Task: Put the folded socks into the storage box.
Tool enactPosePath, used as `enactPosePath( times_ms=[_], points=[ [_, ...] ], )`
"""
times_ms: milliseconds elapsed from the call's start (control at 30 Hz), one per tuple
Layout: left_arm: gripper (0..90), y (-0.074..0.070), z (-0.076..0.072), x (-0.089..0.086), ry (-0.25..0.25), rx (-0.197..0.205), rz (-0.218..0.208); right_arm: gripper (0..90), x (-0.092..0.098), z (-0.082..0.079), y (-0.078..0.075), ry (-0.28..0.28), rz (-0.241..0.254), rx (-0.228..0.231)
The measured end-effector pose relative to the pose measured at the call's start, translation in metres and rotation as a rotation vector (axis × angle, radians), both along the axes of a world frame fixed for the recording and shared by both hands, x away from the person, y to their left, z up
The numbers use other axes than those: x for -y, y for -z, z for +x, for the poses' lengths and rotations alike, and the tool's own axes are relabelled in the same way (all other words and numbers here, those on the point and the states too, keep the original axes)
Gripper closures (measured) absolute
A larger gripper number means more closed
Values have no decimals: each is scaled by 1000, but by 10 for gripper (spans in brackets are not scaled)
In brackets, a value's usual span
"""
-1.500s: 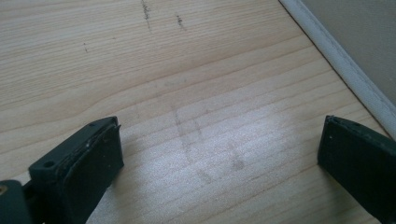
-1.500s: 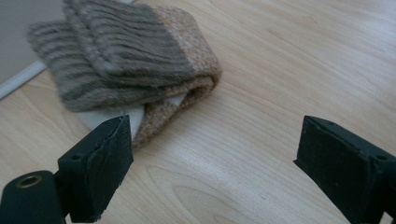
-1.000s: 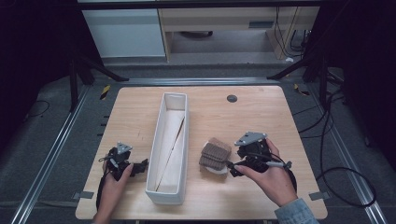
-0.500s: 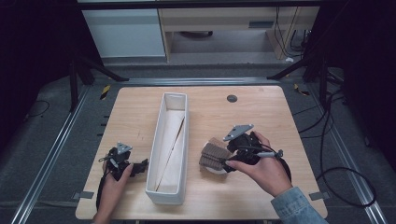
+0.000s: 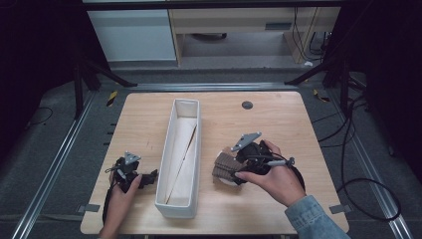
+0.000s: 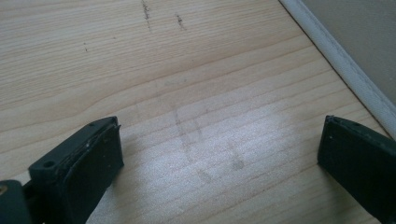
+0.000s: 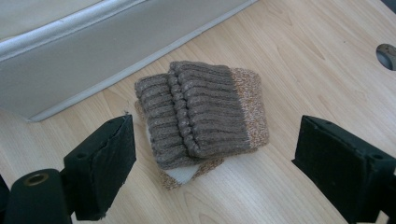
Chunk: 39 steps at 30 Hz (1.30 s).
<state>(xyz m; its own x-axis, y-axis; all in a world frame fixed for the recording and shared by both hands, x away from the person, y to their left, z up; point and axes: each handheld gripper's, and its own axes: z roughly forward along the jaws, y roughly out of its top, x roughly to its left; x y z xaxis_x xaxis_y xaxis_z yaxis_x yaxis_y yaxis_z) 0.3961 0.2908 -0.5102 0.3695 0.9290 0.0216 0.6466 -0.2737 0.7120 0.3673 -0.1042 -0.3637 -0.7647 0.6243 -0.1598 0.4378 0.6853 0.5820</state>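
Folded brown knit socks (image 5: pixel 225 166) lie on the wooden surface (image 5: pixel 278 124), right of its middle and toward the near edge, just beside the right long wall of the white fabric bin (image 5: pixel 175 196); socks and bin look apart. In the right gripper view the socks (image 7: pixel 201 112) show ribbed dark brown cuffs on top, a lighter speckled part and a white bit underneath, bin wall (image 7: pixel 116 42) behind them. Right tongs (image 7: pixel 212 168) are spread wide, jaws either side of the socks on the near side, not touching them. In the high view the right tongs (image 5: pixel 238 172) sit at the socks' right edge, held by the right hand (image 5: pixel 271 177) in a denim sleeve (image 5: pixel 313 219). Left tongs (image 5: pixel 149 177) are near the surface's near-left corner, pointing at the bin's left wall, held by the left hand (image 5: pixel 119 196). Left tongs (image 6: pixel 219 163) are spread too, bare wood between the jaws, bin edge (image 6: pixel 345 70) at upper right. A dark round hole (image 5: pixel 247 105) sits near the far edge.
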Motion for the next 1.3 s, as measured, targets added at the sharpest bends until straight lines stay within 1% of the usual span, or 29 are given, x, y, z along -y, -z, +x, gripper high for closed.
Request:
enactPosePath(
  times_ms=[200, 500, 533, 600, 633, 700, 867, 1100, 1300],
  points=[
    [0, 0, 0, 0, 0, 0, 1, 140, -5, 2, 6, -16, -13, -19],
    [0, 0, 0, 0, 0, 0, 0, 143, -15, 8, 24, -43, -14, -47],
    [0, 0, 0, 0, 0, 0, 0, 143, -15, 8, 24, -43, -14, -47],
    [0, 0, 0, 0, 0, 0, 0, 137, -17, 11, 31, -47, -12, -60],
    [0, 0, 0, 0, 0, 0, 0, 137, -17, 11, 31, -47, -12, -60],
    [0, 0, 0, 0, 0, 0, 0, 128, -18, 14, 40, -46, -13, -72],
    [0, 0, 0, 0, 0, 0, 0, 122, -20, 19, 50, -49, -9, -83],
    [0, 0, 0, 0, 0, 0, 0, 124, -24, 24, 58, -55, -11, -94],
    [0, 0, 0, 0, 0, 0, 0, 130, -27, 26, 66, -63, -29, -109]
  ],
)
